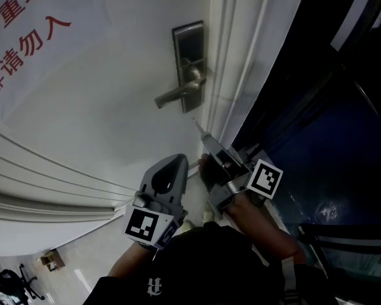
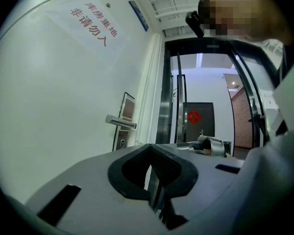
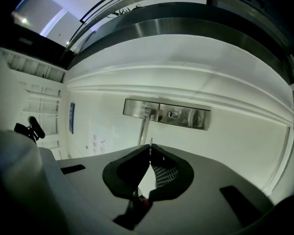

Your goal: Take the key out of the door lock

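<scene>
**Key clear of the lock, gripped short of the door**

Nearest in the head view, the left gripper (image 1: 176,162) hangs low before the door (image 1: 108,113), with its jaws pressed together on nothing. Just beside it, the right gripper (image 1: 207,140) has its jaws closed on the key (image 3: 150,144). The thin blade juts past the tips edge-on. The key's head is buried between the pads, where only a reddish patch shows, too dark to identify. Open air separates the blade tip from the lock plate (image 1: 188,49), and the keyhole (image 3: 173,114) shows as a bare slot. The lever handle (image 1: 174,96) projects from the plate away from the door's edge, leaving free room beneath it. The plate sits close to that edge, beside the moulded frame (image 1: 232,56). Beyond the frame lies dark glazing (image 1: 330,138), its detail hard to make out. Farthest, a sign (image 1: 25,24) with red characters is cut off by the upper left border.
</scene>
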A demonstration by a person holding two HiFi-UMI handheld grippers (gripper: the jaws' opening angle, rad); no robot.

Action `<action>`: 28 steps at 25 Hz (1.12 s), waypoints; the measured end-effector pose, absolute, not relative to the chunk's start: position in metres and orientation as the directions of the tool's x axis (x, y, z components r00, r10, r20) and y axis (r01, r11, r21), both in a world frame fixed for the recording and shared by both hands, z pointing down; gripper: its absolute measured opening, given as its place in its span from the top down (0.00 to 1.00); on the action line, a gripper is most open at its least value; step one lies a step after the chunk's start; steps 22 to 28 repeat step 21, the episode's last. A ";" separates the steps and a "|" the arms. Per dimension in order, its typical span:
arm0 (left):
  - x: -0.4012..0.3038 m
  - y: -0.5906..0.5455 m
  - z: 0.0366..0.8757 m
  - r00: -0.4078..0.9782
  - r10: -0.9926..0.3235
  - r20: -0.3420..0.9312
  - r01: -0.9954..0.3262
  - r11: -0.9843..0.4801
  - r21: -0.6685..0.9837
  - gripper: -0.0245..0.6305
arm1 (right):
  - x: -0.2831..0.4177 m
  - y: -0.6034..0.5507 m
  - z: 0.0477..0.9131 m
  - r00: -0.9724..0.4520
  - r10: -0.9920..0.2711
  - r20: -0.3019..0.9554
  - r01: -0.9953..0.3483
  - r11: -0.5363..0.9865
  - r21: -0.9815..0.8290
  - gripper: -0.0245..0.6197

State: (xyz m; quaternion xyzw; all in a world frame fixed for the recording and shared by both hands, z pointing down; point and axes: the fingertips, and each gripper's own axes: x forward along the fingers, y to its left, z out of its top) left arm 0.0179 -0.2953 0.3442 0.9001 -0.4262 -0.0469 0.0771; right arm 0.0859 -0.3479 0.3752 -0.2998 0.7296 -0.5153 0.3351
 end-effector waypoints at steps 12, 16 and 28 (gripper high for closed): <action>0.021 -0.294 0.343 0.642 -0.766 -0.029 -0.751 -0.636 0.179 0.95 | 0.080 -0.343 0.381 -0.594 -0.789 -0.156 -0.134 0.288 -0.948 0.93; 0.020 -0.295 0.343 0.640 -0.768 -0.032 -0.753 -0.635 0.175 0.95 | 0.079 -0.345 0.380 -0.593 -0.790 -0.156 -0.136 0.289 -0.948 0.93; 0.018 -0.295 0.344 0.635 -0.772 -0.022 -0.758 -0.628 0.177 0.95 | 0.076 -0.344 0.383 -0.598 -0.787 -0.148 -0.131 0.279 -0.951 0.93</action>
